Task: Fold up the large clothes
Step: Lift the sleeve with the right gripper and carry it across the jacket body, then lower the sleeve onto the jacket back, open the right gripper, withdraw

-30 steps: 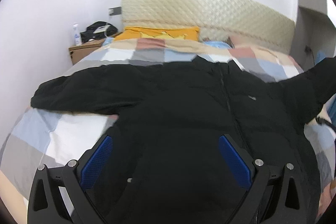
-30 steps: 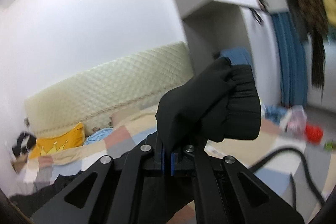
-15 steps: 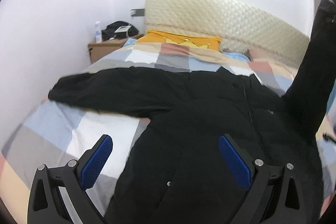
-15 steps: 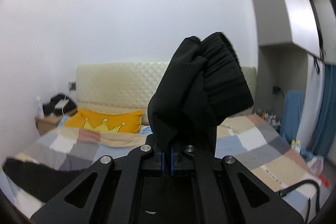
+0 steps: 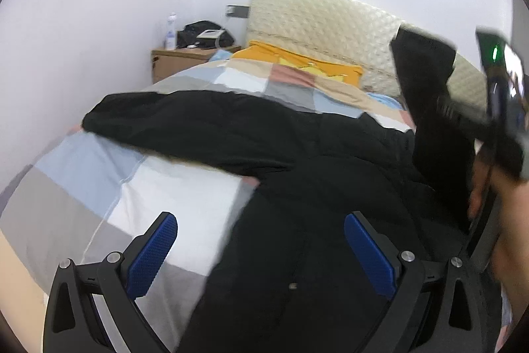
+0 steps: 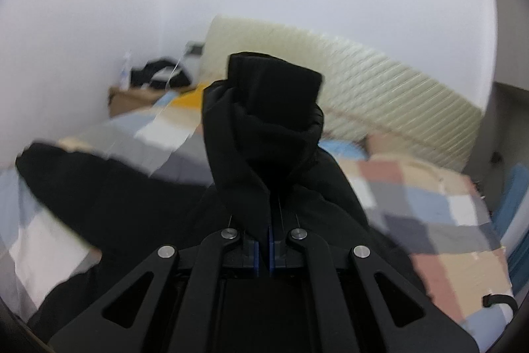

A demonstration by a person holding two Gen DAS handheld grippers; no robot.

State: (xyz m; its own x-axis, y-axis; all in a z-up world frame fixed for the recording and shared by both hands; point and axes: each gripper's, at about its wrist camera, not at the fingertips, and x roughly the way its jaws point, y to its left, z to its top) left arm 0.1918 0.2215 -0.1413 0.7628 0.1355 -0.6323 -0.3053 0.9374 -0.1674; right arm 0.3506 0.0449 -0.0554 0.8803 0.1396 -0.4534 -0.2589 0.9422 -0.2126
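Left wrist view: checkered patchwork bed cover (image 5: 99, 174) is carrying the big black padded jacket (image 5: 297, 220), lying spread flat, far sleeve (image 5: 172, 118) stretching toward the wall. Cream quilted headboard (image 5: 330, 25), yellow pillow (image 5: 297, 62) and wooden nightstand (image 5: 178, 60) are sitting behind it.

Right gripper (image 6: 268, 248) is clamping fully on the jacket's ribbed black cuff (image 6: 274, 95), sleeve hanging lifted above the jacket body. Left gripper (image 5: 261, 253) is hovering wide apart over the jacket's lower edge, nothing between the blue pads (image 5: 152, 253).

Step, as I read it: folding the lifted sleeve across the chest. Doing it well likely means carrying the cuff low and straight across, laying it flat, and using the free gripper to pin the body so it isn't dragging.

Hard to read: motion blur is smearing both views; the cuff is blocking the right camera's centre; the jacket's right side is hiding behind the raised sleeve and the hand (image 5: 506, 220) at frame edge.
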